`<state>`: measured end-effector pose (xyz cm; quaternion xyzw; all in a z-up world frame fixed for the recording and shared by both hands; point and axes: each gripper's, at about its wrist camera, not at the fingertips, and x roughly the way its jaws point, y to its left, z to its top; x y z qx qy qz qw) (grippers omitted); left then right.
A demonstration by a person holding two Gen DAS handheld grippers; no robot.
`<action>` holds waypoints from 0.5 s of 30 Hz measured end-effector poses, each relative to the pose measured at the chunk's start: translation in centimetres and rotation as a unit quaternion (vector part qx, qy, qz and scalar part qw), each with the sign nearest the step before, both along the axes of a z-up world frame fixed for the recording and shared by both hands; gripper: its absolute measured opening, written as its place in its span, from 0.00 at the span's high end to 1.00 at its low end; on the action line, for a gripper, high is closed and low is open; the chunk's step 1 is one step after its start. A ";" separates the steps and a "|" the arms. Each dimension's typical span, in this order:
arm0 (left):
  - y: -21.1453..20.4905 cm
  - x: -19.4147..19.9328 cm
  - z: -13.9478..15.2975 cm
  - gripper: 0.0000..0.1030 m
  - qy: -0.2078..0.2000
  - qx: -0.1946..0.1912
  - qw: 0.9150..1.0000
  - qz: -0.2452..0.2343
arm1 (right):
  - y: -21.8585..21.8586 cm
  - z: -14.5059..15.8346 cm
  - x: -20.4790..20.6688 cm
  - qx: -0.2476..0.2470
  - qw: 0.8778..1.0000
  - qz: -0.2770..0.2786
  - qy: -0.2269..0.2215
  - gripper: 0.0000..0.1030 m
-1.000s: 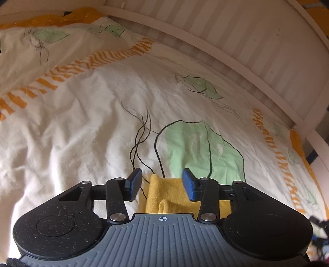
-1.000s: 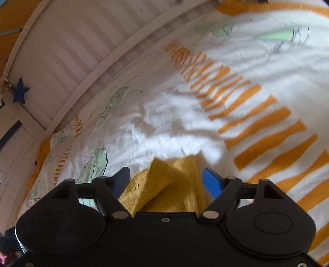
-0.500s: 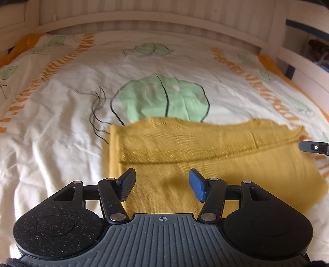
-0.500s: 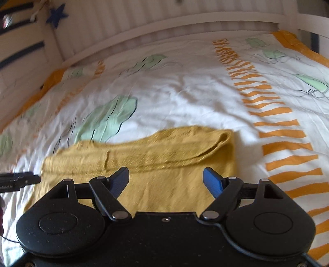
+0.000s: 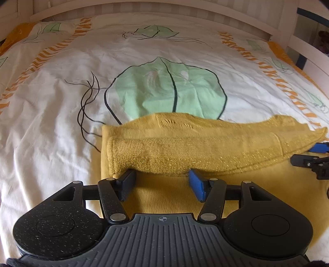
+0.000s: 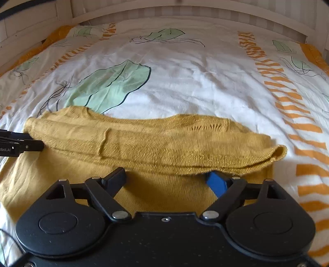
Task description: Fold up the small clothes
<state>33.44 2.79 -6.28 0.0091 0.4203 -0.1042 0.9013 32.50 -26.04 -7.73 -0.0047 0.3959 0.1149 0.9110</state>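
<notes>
Step in hand: judged from the pictures, one fold of the mustard-yellow knitted garment [image 5: 205, 147] is laid, a ribbed, glittery band doubled over the smooth yellow layer beneath; neither gripper holds any cloth.
Left gripper [image 5: 162, 183]: jaws spread wide and empty; the folded band's free edge lies just ahead of its fingertips and seems to brush them, with the smooth layer running under and between the fingers.
Right gripper [image 6: 167, 179]: jaws also wide apart and empty; the band's edge overhangs its blue fingertip [image 6: 216, 181], and the rolled end of the fold sits ahead and to its right.
Garment position: spread crosswise in front of both grippers on the white duvet with green leaf and orange stripe print [image 5: 61, 102]; its far edge touches the printed leaf ahead of the left gripper.
Each gripper from the other's camera: the right gripper's tips show at the far right edge of the left view, the left gripper's at the far left of the right view, each near an end of the garment.
Next move, as a judgement: probably take the two ends or the near edge and fold again, which calls for closing on both layers together so the first fold does not slip open.
Beyond: a white slatted bed frame [image 6: 185, 8] lies past the duvet.
</notes>
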 end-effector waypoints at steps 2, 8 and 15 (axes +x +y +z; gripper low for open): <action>0.2 1.0 0.0 0.46 0.000 -0.002 1.000 0.009 | -0.1 0.0 1.2 0.004 1.000 -0.010 -0.001 0.15; 0.9 3.6 0.1 0.46 0.002 -0.015 0.999 0.033 | -0.8 -0.2 3.9 0.021 0.999 -0.036 -0.001 0.15; 1.6 4.4 0.6 0.46 0.004 -0.024 0.998 0.057 | -1.2 -0.3 4.8 0.039 0.998 -0.053 -0.004 0.13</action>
